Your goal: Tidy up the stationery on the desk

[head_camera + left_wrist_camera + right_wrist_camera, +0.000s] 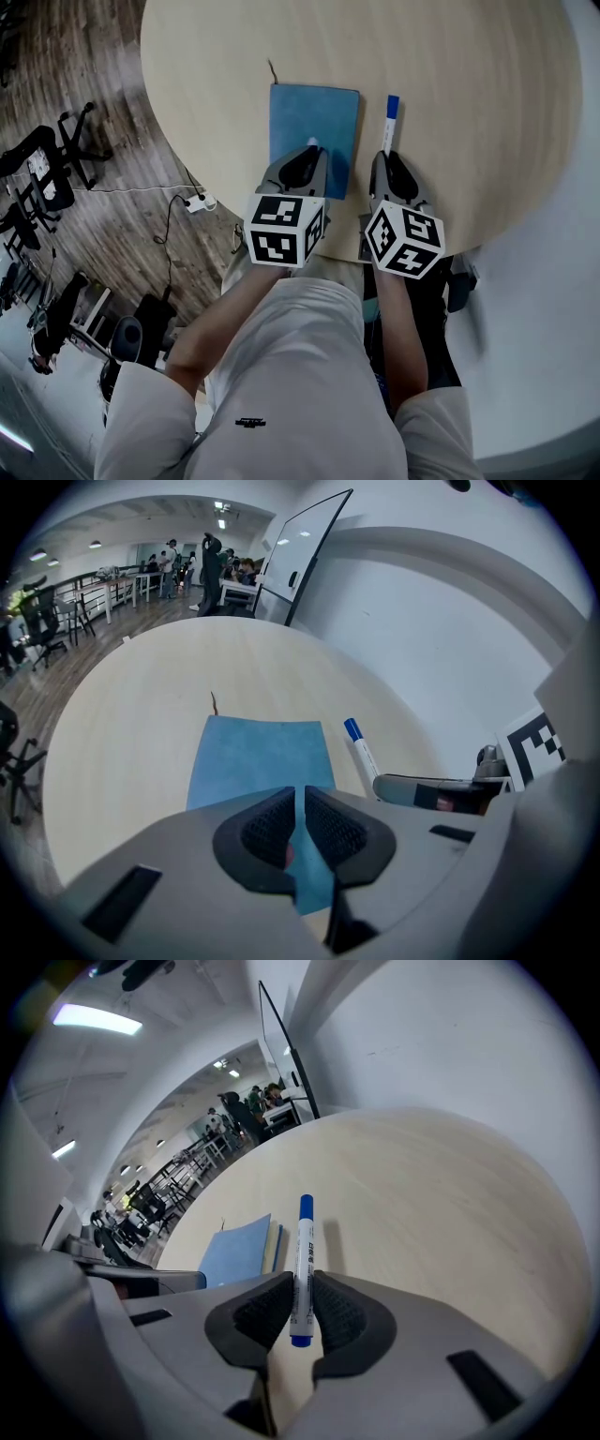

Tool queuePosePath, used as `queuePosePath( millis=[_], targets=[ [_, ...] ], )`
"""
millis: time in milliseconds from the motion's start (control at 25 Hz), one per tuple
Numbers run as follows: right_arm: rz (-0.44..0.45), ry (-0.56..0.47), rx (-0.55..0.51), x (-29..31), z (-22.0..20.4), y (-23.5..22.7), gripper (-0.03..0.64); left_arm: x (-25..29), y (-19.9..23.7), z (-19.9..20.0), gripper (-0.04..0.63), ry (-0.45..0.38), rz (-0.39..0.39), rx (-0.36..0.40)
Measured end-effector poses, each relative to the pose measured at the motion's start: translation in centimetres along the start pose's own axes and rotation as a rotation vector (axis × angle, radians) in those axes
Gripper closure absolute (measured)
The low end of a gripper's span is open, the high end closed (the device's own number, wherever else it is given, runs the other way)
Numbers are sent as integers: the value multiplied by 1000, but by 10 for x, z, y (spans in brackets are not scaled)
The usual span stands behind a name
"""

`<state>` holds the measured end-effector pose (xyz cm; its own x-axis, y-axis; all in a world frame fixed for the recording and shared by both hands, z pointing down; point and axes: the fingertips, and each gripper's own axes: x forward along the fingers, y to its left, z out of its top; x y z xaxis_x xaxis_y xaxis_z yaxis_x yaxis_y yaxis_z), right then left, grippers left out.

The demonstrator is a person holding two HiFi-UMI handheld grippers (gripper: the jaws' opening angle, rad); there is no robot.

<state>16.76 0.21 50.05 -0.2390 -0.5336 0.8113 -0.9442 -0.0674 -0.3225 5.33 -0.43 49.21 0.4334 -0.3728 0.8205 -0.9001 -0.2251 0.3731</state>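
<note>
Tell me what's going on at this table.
A person works a gripper in each hand over a round, pale wooden table. The left gripper has its jaws shut on the near edge of a flat blue notebook. The right gripper has its jaws shut on a white marker pen with a blue cap, beside the notebook.

notebook (314, 117) edge behind left gripper (312, 148), marker (390, 120) end behind right gripper (386, 156)
</note>
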Motion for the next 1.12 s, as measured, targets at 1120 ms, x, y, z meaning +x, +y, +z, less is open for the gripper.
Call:
queuePosePath(
  millis=[1120],
  targets=[
    [99,28,126,12,-43,37,525,-26,44,-42,548,8,27,-15]
  ],
)
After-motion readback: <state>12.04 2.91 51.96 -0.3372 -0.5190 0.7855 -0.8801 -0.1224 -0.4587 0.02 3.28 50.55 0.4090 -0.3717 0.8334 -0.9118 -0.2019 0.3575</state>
